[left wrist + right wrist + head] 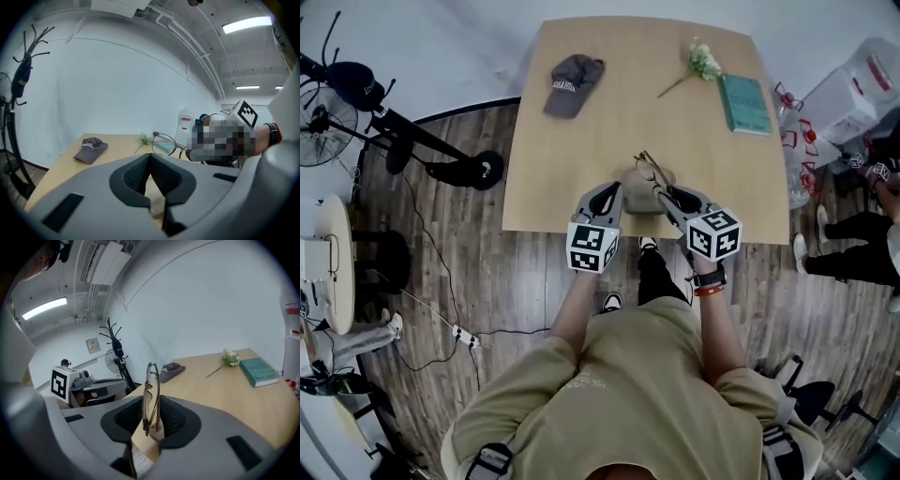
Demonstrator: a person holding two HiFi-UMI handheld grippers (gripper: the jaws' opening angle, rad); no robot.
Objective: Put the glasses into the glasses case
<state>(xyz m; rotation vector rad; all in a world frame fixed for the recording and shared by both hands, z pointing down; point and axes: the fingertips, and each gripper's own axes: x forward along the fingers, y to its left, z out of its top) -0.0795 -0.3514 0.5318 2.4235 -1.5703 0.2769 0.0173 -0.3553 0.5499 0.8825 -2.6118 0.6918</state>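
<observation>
Light wood table [581,122] over a dark plank floor, white walls all round. The glasses case [639,195] is the tan soft thing sitting by the table's front edge, so I'll place everything off that.

The left gripper [622,195] is right up against the case's left side. In its own view the pads are pressed together at the tips with tan material showing between them, so it looks pinched on the case's edge.

The right gripper [152,420] comes in from the case's right. Its jaws are clamped on the glasses [151,394], folded and standing on edge between the pads. From the head view the glasses sit just above the case, apparently touching its top.

Well beyond the case are a grey cap [573,82] to the far left, and a little white flower [701,62] and a teal book [744,103] to the far right.
</observation>
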